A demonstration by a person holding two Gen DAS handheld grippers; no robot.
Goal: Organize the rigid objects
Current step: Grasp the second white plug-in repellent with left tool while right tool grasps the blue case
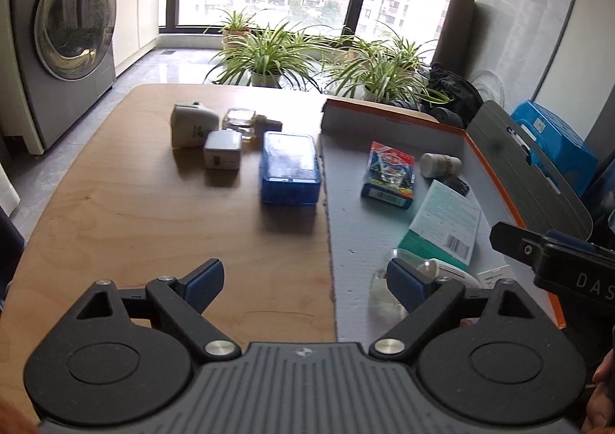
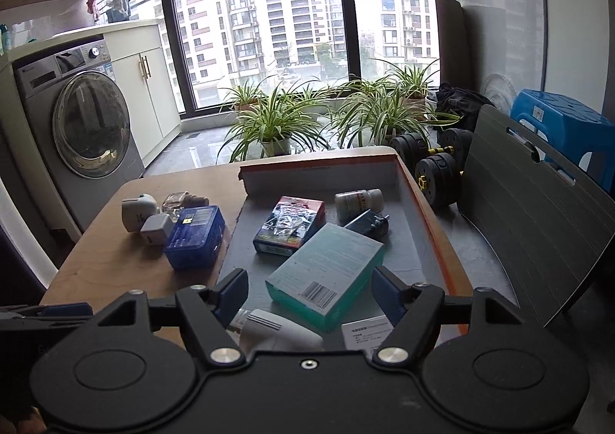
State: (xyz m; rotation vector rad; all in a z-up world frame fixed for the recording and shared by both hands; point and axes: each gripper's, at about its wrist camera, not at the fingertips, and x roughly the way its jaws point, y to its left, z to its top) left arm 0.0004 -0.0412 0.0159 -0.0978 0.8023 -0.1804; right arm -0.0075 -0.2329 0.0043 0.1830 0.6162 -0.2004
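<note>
A: Both sets of jaws, left gripper (image 1: 305, 282) and right gripper (image 2: 309, 292), stand apart, empty.

B: The blue box (image 1: 290, 169) sits on the counter (image 1: 134, 211) ahead of the left jaws, beside the tray (image 1: 384, 226). Probably stiff, light, slick; clamp its long sides.

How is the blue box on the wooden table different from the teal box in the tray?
The blue box sits on the bare wood table; the teal box lies inside the orange-edged tray. The blue box is shiny, see-through plastic; the teal box looks like printed cardboard with a barcode. The teal box looks longer. Both are rectangular and lie flat.
</note>
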